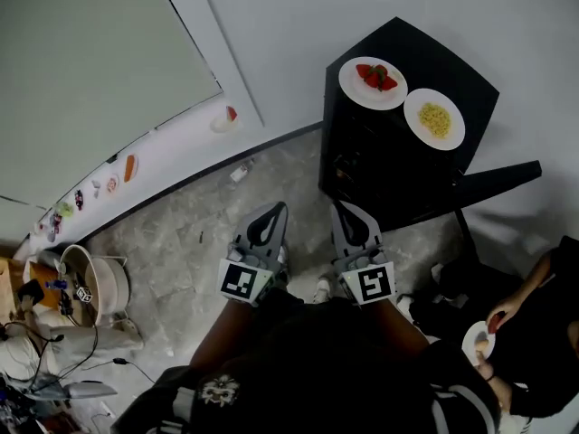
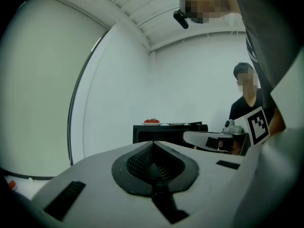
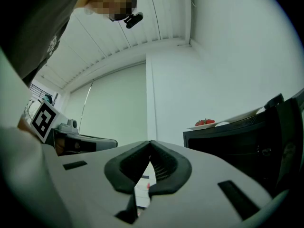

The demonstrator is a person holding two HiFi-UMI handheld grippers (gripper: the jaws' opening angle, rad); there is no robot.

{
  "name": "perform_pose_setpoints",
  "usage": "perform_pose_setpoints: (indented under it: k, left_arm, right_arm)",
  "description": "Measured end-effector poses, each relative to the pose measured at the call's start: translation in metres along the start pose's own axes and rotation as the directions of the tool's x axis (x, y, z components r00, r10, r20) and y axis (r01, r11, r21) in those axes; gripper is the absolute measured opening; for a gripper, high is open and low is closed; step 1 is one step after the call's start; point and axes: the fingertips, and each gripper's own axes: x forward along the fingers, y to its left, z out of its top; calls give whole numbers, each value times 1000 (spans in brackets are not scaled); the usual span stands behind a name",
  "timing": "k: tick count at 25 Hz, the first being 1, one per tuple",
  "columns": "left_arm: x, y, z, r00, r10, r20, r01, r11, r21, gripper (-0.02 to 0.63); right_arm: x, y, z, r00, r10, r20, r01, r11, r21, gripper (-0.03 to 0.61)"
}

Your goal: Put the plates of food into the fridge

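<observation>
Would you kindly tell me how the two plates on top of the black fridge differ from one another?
The strawberry plate carries a few large red strawberries heaped at its middle, while the yellow-food plate carries many small yellow pieces spread flatter. In the head view the strawberry plate lies to the left and the yellow-food plate to the right. Both are round, white and flat, side by side on the black fridge.
</observation>
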Motion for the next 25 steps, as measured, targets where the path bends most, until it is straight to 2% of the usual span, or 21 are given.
perform_pose_setpoints:
  k: [4,8,13,19,25]
  left_arm:
    - [25,9,2,996,-85,12,84,996,3,21]
    - [49,23,4,987,-159,14,159,987,-5,21]
    - [73,40,4,968,-249,19,249,968,-26,21]
    - [93,47,6,926,-376,38,377,926,-27,21]
    - [105,51,8,874,-484,49,485,874,-29,21]
  right_arm:
    - [12,-13,1,998,-66,-17,65,997,-51,23]
    - [24,-28,-1,989,-148,-15,147,988,-51,23]
    - [34,-44,-3,964,-264,-30,262,963,-66,23]
    - [35,-62,-3,905,-425,-30,425,905,-20,23]
    - [29,-67,-5,828,-560,-35,561,827,35,23]
